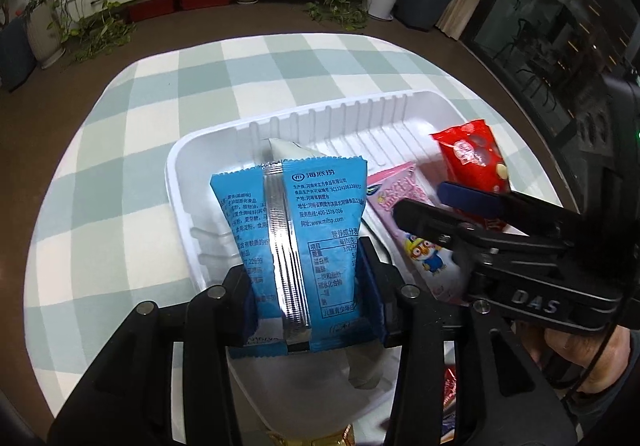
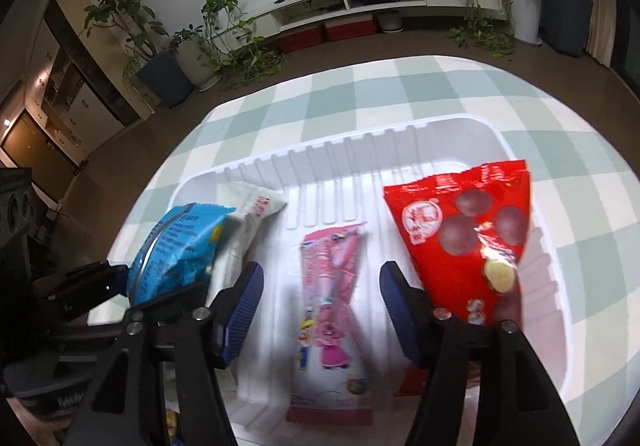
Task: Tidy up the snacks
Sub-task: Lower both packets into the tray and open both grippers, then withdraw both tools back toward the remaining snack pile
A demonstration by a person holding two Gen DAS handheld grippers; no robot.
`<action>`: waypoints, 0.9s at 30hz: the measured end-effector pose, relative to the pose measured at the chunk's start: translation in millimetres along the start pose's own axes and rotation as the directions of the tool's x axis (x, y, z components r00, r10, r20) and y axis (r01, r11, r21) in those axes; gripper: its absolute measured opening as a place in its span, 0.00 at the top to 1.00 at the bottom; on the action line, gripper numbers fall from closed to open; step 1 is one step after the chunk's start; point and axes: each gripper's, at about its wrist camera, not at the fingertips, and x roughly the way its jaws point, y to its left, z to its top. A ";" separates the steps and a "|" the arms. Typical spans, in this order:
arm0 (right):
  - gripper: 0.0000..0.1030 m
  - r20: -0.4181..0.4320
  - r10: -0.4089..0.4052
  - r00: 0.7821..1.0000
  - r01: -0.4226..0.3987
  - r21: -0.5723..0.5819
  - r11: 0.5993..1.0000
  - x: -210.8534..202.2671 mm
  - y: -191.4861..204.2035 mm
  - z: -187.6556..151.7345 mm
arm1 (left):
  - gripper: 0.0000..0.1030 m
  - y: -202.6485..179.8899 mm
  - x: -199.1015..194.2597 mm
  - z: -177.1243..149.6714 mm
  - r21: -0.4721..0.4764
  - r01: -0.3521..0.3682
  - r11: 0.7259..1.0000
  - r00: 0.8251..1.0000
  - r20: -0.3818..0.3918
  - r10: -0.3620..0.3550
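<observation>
A white ribbed tray (image 1: 280,118) (image 2: 360,134) sits on the checked tablecloth. My left gripper (image 1: 306,270) (image 2: 152,286) is shut on a blue snack packet (image 1: 304,206) (image 2: 176,242), holding it upright over the tray's left end. The packet leans against a white packet (image 1: 288,150) (image 2: 252,206). A pink cartoon packet (image 1: 392,182) (image 2: 332,286) lies flat in the middle of the tray, and my right gripper (image 1: 424,202) (image 2: 320,274) stands open over it, pads clear of it. A red packet (image 1: 472,162) (image 2: 464,230) lies in the tray's right end.
The round table's green-and-white cloth (image 1: 120,166) (image 2: 580,186) runs all around the tray. More wrappers (image 1: 450,386) lie near the table's front edge, under the grippers. A hand (image 1: 580,342) holds the right gripper. Plants and a low cabinet stand far beyond the table.
</observation>
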 end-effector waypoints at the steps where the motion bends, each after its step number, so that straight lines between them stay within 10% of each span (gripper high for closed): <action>1: 0.38 0.002 0.004 1.000 -0.004 0.008 1.000 -0.9 -1.1 -0.2 | 0.56 2.4 2.1 0.0 -0.009 0.015 1.000 1.000 0.000 -0.015; 13: 0.38 0.065 0.035 0.997 -0.037 0.032 0.999 -27.4 -6.4 0.0 | 0.13 -4.3 5.4 -5.5 0.013 0.044 0.999 0.999 -0.009 -0.043; 27: 0.36 0.139 0.055 0.989 -0.052 -0.027 0.998 -73.3 -4.1 -6.0 | 0.13 -2.5 -36.1 -20.1 -0.020 0.085 0.996 0.994 0.067 -0.083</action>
